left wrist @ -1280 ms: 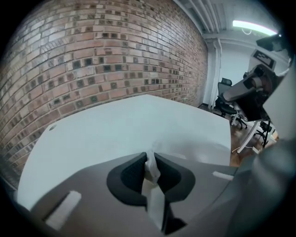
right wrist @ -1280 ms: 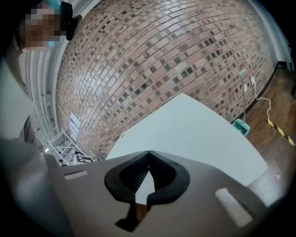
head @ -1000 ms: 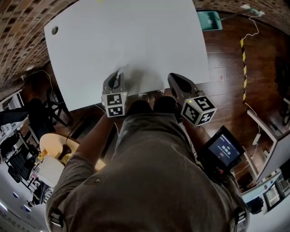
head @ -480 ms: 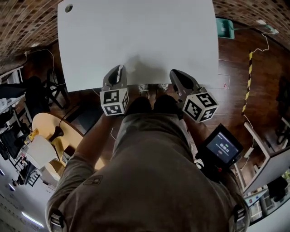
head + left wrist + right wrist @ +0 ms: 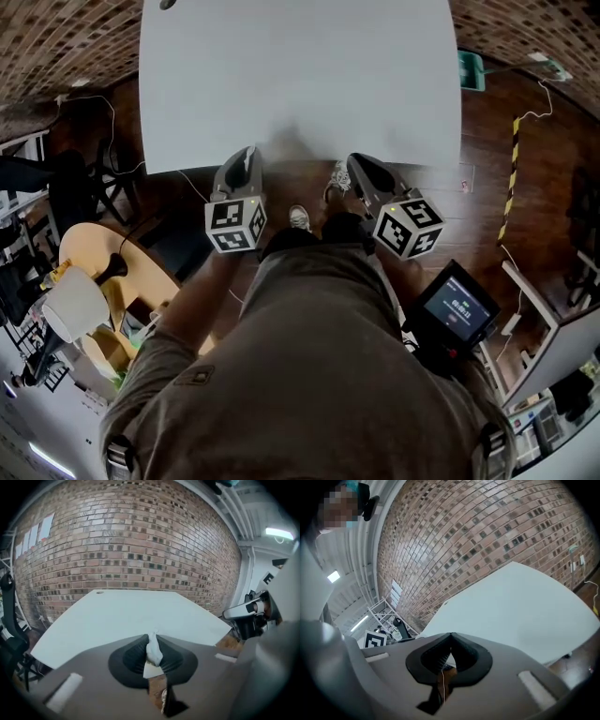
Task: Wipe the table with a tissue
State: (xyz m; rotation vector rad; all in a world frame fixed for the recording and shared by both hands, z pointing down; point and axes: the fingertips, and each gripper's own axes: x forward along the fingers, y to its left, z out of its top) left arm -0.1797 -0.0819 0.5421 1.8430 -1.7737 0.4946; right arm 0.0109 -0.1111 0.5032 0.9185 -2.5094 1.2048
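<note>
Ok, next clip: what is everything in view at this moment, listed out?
rectangular white table: one, white, in front of the person
crumpled white tissue: one, white, pinched in the left claw
teal plastic bin: one, teal, on the floor by the table's right side
yellow-and-black striped tape: one strip, on the dark wood floor, right
round pale wooden table: one, tan, lower left
black handheld device with lit screen: one, black, at the person's right hip
left claw: one, grey, shut on the tissue, by the white table's near edge
right claw: one, grey, shut, empty
</note>
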